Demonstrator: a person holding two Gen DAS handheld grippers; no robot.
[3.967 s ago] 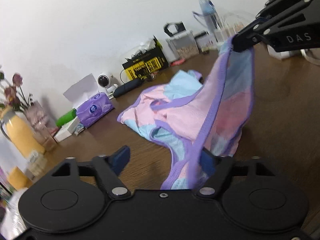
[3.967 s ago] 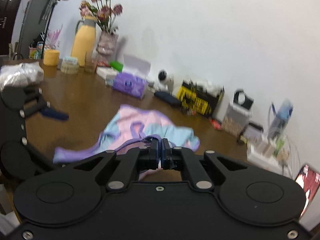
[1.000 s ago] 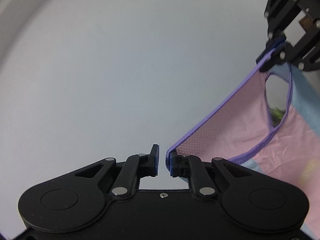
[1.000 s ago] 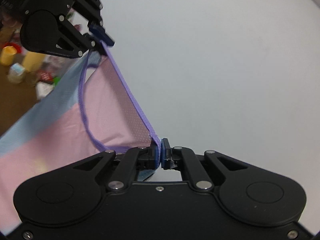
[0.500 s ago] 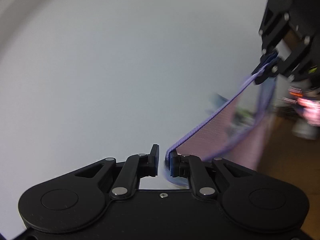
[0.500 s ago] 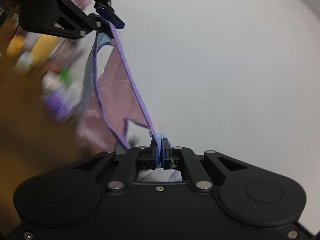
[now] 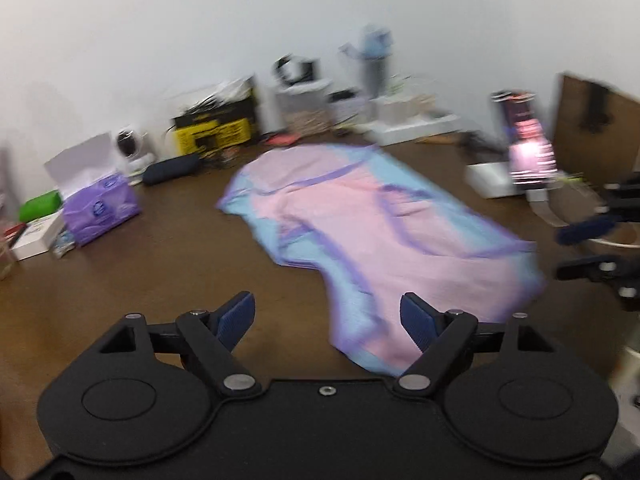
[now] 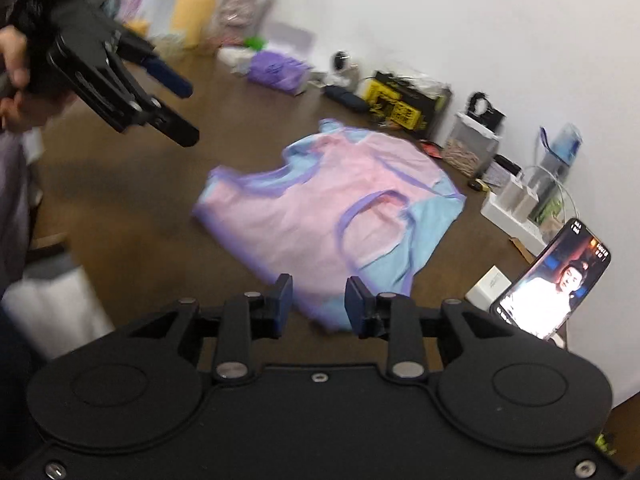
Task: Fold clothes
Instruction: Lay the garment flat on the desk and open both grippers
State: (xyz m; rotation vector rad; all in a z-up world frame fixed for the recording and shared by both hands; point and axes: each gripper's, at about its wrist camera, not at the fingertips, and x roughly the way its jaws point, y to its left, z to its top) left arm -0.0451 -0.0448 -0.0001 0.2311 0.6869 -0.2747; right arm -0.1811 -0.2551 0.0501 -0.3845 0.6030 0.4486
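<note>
A pink and light-blue sleeveless top (image 7: 372, 236) with purple trim lies spread flat on the brown table (image 7: 160, 264). It also shows in the right wrist view (image 8: 332, 216). My left gripper (image 7: 328, 318) is open and empty, just short of the top's near edge. My right gripper (image 8: 318, 304) is open and empty above the top's near corner. The left gripper also shows in the right wrist view (image 8: 168, 100), held high at the left. The right gripper's blue pads show at the right edge of the left wrist view (image 7: 588, 240).
Along the wall stand a purple tissue pack (image 7: 100, 208), a small white camera (image 7: 132, 148), a yellow-black box (image 7: 216, 128), jars and a power strip (image 7: 416, 124). A lit phone (image 8: 556, 276) leans at the right. A yellow jug (image 8: 194, 8) stands far left.
Both grippers have let go of the top and opened. The top, held up stretched in the air before, now lies spread on the table.
</note>
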